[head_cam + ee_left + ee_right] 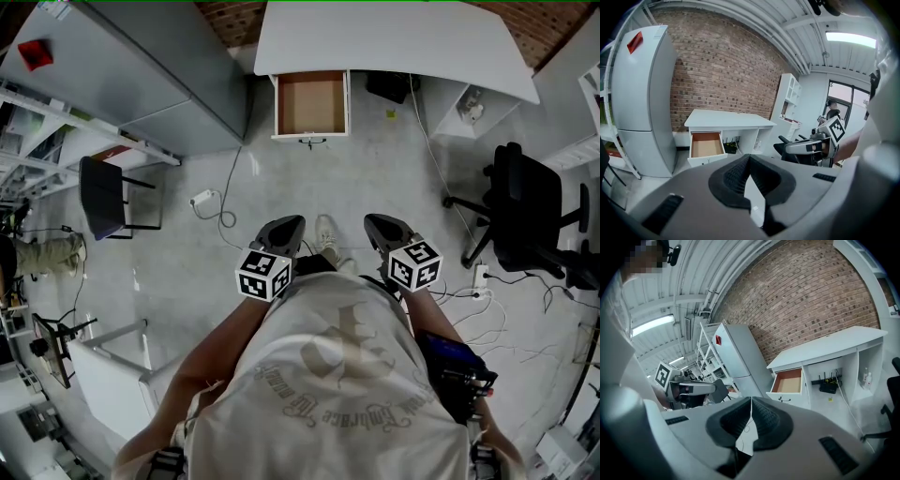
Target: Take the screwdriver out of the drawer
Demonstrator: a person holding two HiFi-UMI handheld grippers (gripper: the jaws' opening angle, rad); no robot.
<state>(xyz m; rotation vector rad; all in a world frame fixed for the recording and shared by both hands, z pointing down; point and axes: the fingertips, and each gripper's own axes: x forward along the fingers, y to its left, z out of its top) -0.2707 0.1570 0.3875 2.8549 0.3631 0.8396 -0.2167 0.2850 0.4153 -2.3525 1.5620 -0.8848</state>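
Note:
An open white drawer (pixel 311 103) with a brown inside sticks out from under the white desk (pixel 394 37), far ahead of me across the floor. No screwdriver shows in it from here. The drawer also appears in the left gripper view (pixel 706 144) and the right gripper view (pixel 790 382). My left gripper (pixel 286 227) and right gripper (pixel 380 225) are held close to my body, side by side, well short of the drawer. Both are shut on nothing, with the pads of the left gripper (pixel 749 158) and of the right gripper (pixel 751 400) meeting at the tips.
A tall grey fridge (pixel 141 75) stands left of the desk. A black chair (pixel 105 197) is at the left and a black office chair (pixel 530 211) at the right. A power strip (pixel 203 198) and cables lie on the floor. A white shelf unit (pixel 469 108) flanks the desk.

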